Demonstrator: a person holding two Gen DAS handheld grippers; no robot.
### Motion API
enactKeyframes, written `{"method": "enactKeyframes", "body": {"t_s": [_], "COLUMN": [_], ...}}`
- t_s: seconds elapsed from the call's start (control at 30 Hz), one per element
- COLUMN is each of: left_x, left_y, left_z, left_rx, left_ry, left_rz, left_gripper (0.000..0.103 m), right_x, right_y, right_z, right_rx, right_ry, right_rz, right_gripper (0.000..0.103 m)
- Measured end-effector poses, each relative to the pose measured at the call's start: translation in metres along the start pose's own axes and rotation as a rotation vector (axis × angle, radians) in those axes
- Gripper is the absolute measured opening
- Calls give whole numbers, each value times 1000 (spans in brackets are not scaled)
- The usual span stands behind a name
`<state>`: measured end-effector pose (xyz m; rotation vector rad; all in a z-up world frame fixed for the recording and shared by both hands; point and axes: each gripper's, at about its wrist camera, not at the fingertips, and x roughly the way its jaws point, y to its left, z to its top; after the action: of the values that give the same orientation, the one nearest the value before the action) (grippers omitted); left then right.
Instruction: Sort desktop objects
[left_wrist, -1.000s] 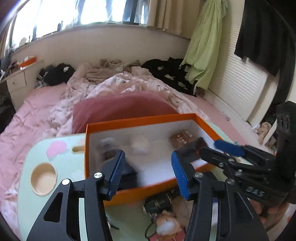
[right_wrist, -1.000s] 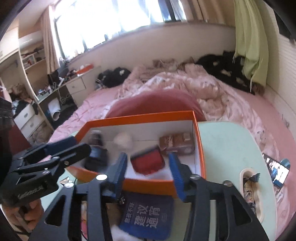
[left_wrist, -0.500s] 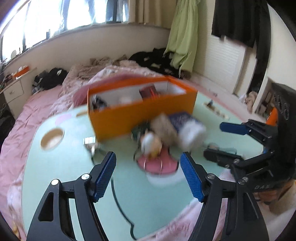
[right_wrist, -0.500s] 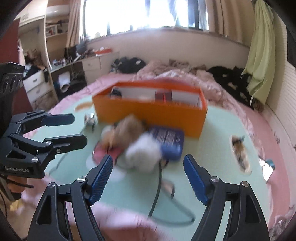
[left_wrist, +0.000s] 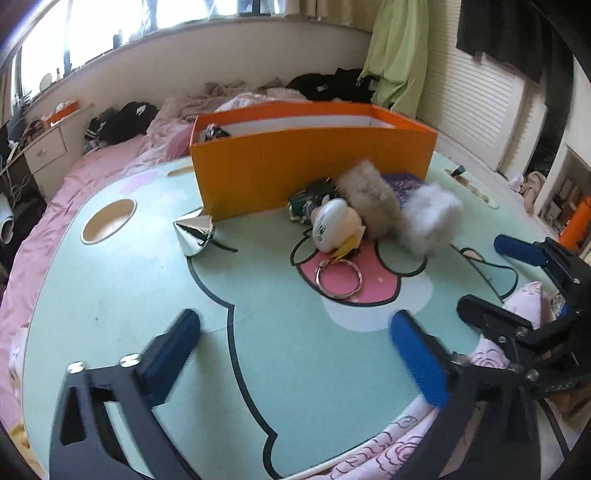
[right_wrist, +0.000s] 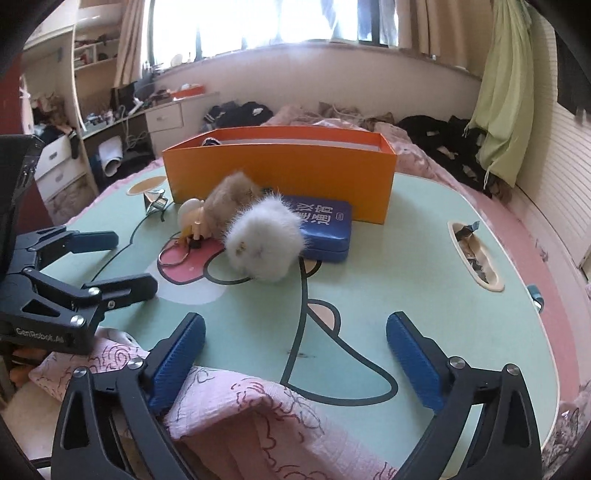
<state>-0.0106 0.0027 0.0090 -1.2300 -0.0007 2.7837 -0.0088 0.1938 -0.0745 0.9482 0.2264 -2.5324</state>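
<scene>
Ahead of the left tool (left_wrist: 295, 354) and right tool (right_wrist: 295, 354), both spread wide, gripping nothing, low over the green tabletop (right_wrist: 406, 295): white fluffy toy (right_wrist: 264, 243), tan fluffy toy (right_wrist: 227, 203), blue case (right_wrist: 327, 229), keyring figure (left_wrist: 334, 229) and silver cone (left_wrist: 195, 232) clustered before the orange box (right_wrist: 280, 173).

"GenRobot.AI" is printed on the left gripper (right_wrist: 96, 262); the blue case (right_wrist: 327, 230) bears upside-down Chinese characters.

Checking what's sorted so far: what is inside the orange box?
Over the orange box front wall only a dark, patterned item shows at its left end; that wall hides everything else inside.
</scene>
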Motion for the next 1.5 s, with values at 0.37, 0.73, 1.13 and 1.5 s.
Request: {"method": "enactKeyframes", "body": {"t_s": [0.37, 0.73, 1.13, 1.5], "left_x": [0, 0, -11, 20], "left_y": [0, 0, 30, 63], "left_z": [0, -1, 14, 62], "left_rx": [1, 1, -63, -56], "left_ry": [1, 0, -37, 34], "left_rz": [0, -1, -1, 33], "left_gripper": [103, 103, 103, 74], "right_x": [0, 0, 0, 0], "right_y": [1, 1, 2, 1], "right_z": [0, -1, 0, -1], "right_rx": [4, 4, 4, 4], "right_ry": [-1, -2, -2, -3], "right_rz": [-2, -3, -2, -2], "right_gripper": [102, 102, 102, 102]}}
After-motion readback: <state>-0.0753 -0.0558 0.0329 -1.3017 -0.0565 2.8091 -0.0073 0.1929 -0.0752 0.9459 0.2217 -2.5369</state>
